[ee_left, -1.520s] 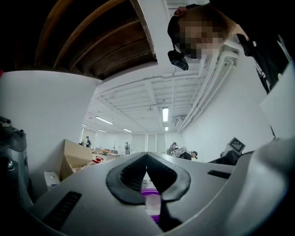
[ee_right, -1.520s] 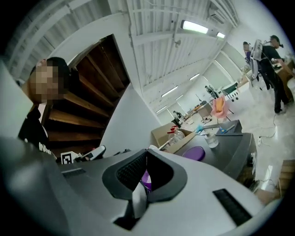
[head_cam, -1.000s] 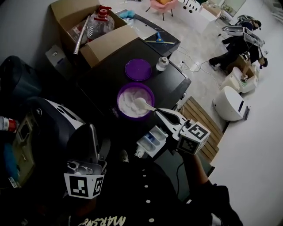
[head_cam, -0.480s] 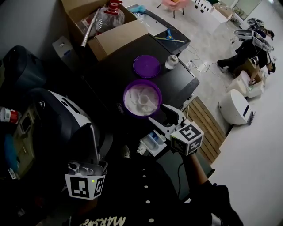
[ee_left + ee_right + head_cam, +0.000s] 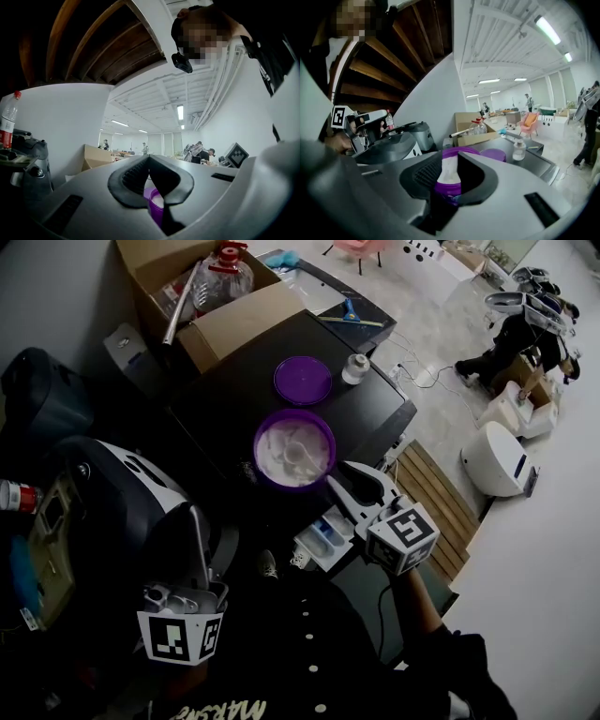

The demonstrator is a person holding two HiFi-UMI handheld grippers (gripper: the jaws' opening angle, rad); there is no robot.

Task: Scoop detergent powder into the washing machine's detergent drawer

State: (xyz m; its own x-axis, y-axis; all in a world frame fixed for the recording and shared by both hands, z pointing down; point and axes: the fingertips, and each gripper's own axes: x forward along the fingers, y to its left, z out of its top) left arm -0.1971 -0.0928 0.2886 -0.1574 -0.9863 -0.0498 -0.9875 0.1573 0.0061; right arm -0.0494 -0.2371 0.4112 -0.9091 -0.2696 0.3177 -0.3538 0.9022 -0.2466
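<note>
- The open purple tub (image 5: 293, 454) sits mid-way on the black machine top (image 5: 225, 399), with its lid (image 5: 303, 380) and a small bottle (image 5: 355, 368) just behind it.
- A cardboard box (image 5: 202, 296) walls off the far left edge.
- The top is bare to the left of the tub, so a tool could pass there.
- The pulled-out drawer (image 5: 323, 540) juts out below the tub's near side.

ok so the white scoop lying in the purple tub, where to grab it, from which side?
The handle, not the bowl. The scoop lies flat on the powder in the tub, bowl near the middle, handle seemingly toward the detergent drawer. Come from that side, from above, jaws across the thin handle.
</note>
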